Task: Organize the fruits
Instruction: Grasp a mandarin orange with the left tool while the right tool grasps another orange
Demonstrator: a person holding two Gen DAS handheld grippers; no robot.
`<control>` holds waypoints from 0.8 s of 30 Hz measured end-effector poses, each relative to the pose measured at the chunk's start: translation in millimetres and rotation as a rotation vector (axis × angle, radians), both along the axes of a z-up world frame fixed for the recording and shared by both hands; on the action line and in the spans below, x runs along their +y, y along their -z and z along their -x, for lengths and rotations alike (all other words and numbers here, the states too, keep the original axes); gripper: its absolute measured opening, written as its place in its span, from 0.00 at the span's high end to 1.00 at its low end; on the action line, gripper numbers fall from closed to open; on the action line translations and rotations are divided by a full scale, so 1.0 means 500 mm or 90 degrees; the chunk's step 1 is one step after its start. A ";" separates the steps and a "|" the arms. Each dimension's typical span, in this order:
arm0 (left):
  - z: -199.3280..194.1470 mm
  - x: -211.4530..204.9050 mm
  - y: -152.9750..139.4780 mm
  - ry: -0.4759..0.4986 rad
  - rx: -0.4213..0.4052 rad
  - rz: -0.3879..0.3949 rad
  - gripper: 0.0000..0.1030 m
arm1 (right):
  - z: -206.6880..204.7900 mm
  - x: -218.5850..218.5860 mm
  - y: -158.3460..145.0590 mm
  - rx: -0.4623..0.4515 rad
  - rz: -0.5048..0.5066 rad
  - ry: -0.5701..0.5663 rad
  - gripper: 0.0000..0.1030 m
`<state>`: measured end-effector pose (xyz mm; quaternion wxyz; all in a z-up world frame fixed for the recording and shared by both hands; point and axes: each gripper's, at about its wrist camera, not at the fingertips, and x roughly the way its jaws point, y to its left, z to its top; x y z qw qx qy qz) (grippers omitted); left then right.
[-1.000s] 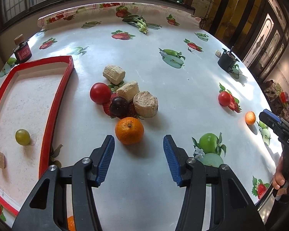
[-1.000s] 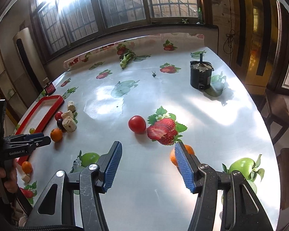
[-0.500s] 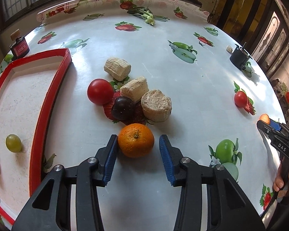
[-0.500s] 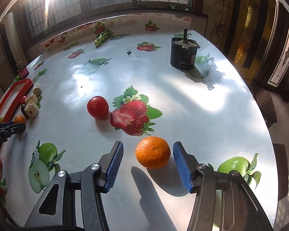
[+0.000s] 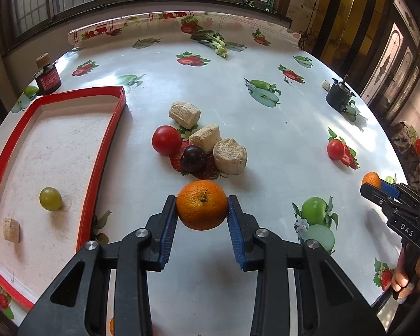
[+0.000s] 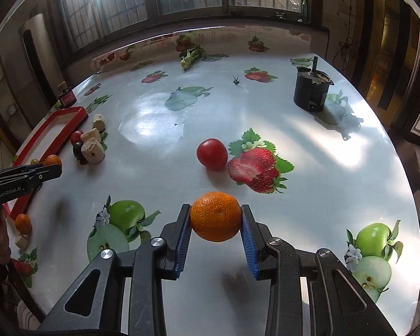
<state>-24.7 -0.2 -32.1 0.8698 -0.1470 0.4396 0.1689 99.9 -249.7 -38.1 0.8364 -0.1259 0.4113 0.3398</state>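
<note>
On table | left tongs [image 5: 201, 218], right tongs [image 6: 215, 231] closing, each gripping one orange [image 5: 201, 205] | two tomatoes [image 5: 166, 140]

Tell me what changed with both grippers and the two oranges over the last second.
Both moved in from open and clamped fruit. The left gripper advanced to the orange below the fruit pile and is closing, pads on its sides. The right gripper reached the other orange near the printed strawberry, also closing on it. The red tray, its green grape and the pile stayed put.
</note>
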 end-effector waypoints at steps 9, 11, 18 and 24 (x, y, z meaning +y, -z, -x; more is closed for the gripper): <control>0.074 0.016 -0.032 -0.025 -0.022 -0.018 0.68 | 0.074 0.079 -0.025 0.002 -0.030 -0.072 0.66; 0.089 0.022 -0.037 -0.030 -0.026 -0.022 0.68 | 0.089 0.094 -0.030 0.001 -0.034 -0.085 0.66; 0.137 0.044 -0.050 -0.055 -0.039 -0.028 0.68 | 0.137 0.140 -0.045 0.002 -0.048 -0.127 0.66; 0.173 0.070 -0.059 -0.081 -0.049 -0.031 0.68 | 0.174 0.183 -0.057 0.000 -0.055 -0.166 0.66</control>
